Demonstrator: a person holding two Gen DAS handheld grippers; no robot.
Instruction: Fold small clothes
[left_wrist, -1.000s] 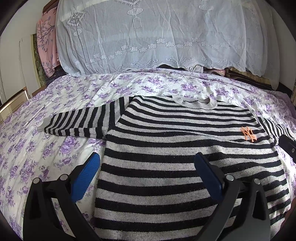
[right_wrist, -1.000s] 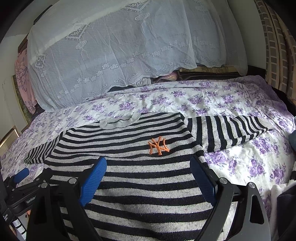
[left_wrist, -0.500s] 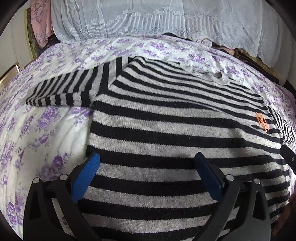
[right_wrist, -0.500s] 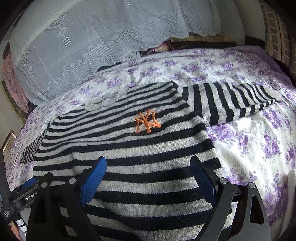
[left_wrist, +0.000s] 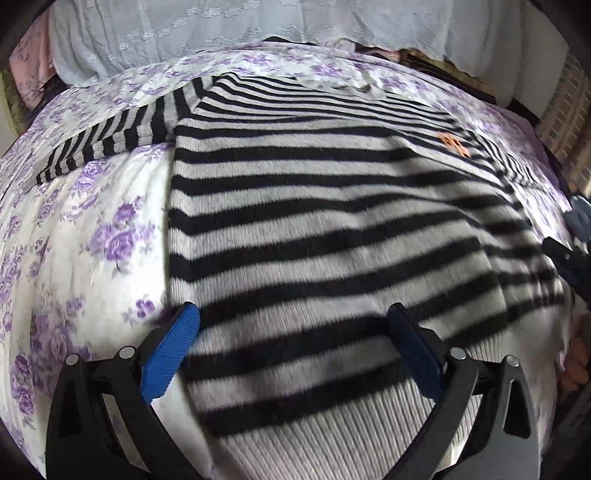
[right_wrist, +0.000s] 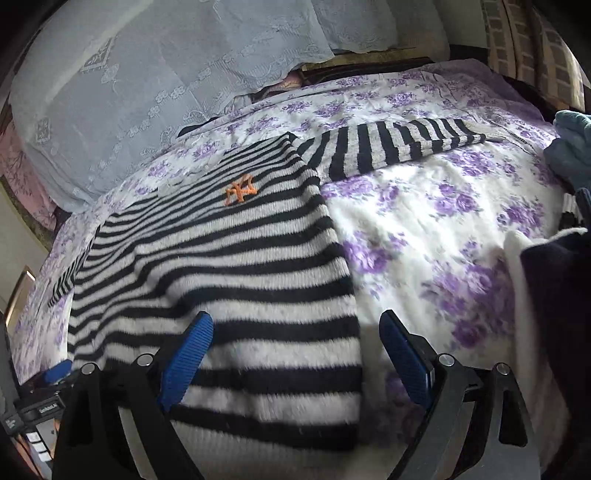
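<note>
Between my left gripper (left_wrist: 291, 332) and right gripper (right_wrist: 295, 341), both spread wide, lies the striped sweater's (left_wrist: 332, 221) hem.

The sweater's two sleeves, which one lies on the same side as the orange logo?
The sleeve stretched out toward the right gripper's side; the orange logo sits just beside its shoulder. The other sleeve lies opposite, away from the logo.

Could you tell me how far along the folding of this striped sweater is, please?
Done: the striped sweater lies spread flat on the floral bedsheet, both sleeves out sideways. In hand: nothing; the left gripper and right gripper are open at the two bottom corners of the hem. Left: every fold.
</note>
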